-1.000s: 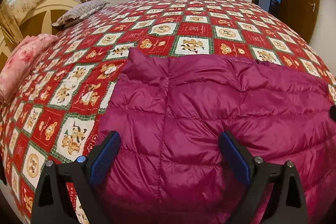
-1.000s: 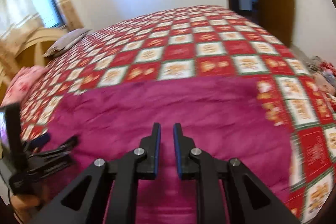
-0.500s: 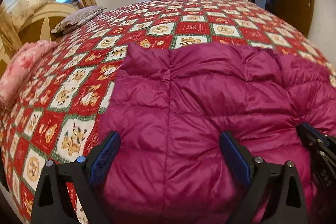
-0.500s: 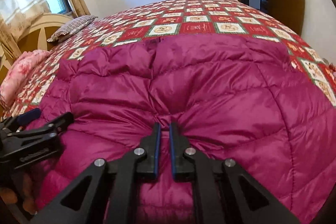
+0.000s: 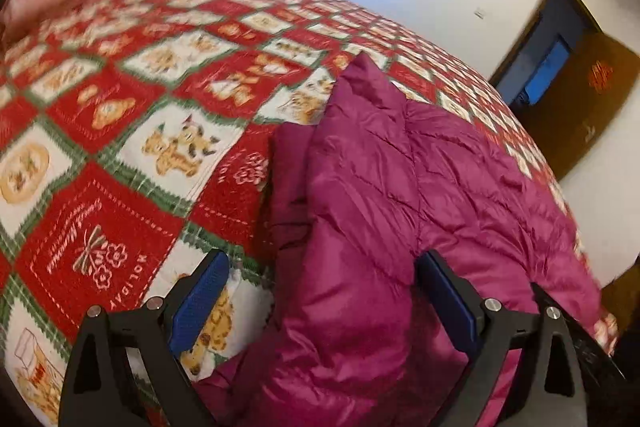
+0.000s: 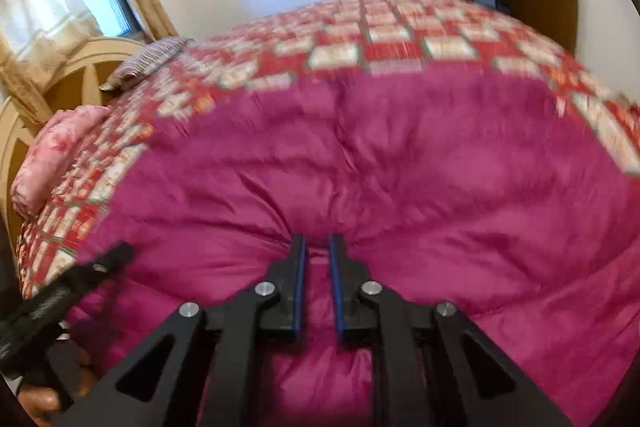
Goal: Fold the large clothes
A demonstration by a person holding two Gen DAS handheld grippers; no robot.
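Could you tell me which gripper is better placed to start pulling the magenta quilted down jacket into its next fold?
Probably right: the right gripper is pinched shut on the magenta quilted down jacket, while the left gripper stands wide open around a raised ridge, gripping nothing.

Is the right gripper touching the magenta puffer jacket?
Touching. Right wrist view: the right gripper is pinched shut on a fold of the magenta puffer jacket, fabric puckering around its fingers.

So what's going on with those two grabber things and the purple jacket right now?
Left gripper open, jacket edge between its jaws. Right gripper pinched shut on jacket fabric. Nothing in the way on the quilt.
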